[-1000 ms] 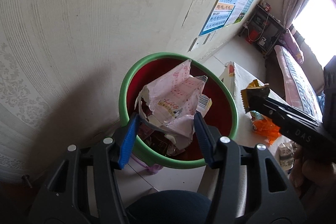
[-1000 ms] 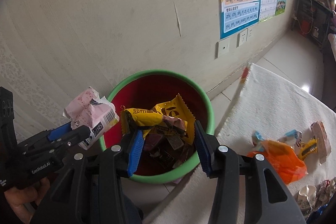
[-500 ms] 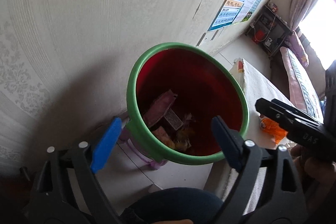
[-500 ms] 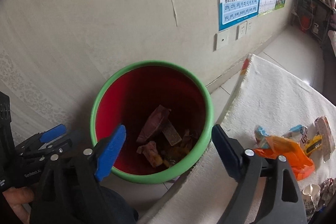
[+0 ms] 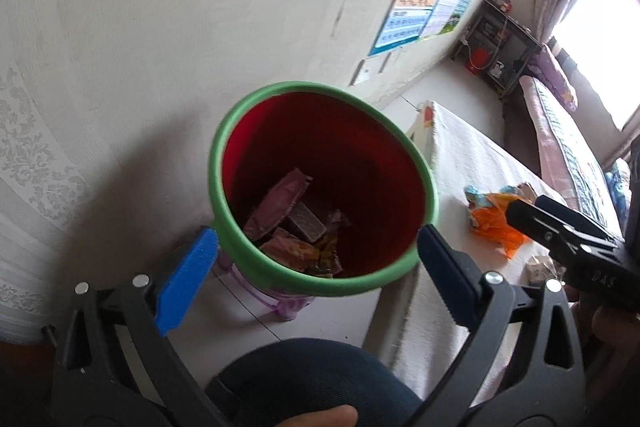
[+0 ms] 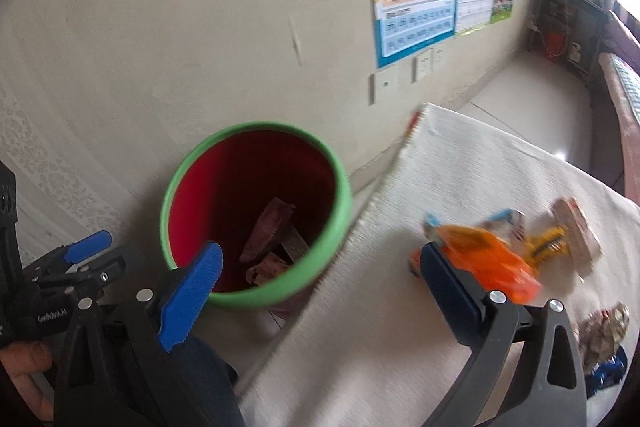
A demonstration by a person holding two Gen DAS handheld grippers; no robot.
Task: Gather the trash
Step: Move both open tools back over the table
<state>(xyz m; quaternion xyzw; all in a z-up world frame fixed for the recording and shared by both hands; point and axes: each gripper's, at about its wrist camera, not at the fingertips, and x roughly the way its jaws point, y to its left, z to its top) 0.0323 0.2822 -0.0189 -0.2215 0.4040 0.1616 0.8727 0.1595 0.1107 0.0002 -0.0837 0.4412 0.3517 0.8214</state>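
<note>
Both claws, left claw (image 5: pixel 318 269) and right claw (image 6: pixel 322 285), gape empty above the bin (image 5: pixel 320 283).

We held the left gripper (image 5: pixel 316 263) angled downward with its blue pads (image 5: pixel 186 287) spread wide; its jaws had just been opening and nothing lay between them. We held the right gripper (image 6: pixel 320 287) at a similar downward angle, its jaws likewise just opened wide and empty. A hand (image 6: pixel 24 367) gripped the left unit's handle.
</note>
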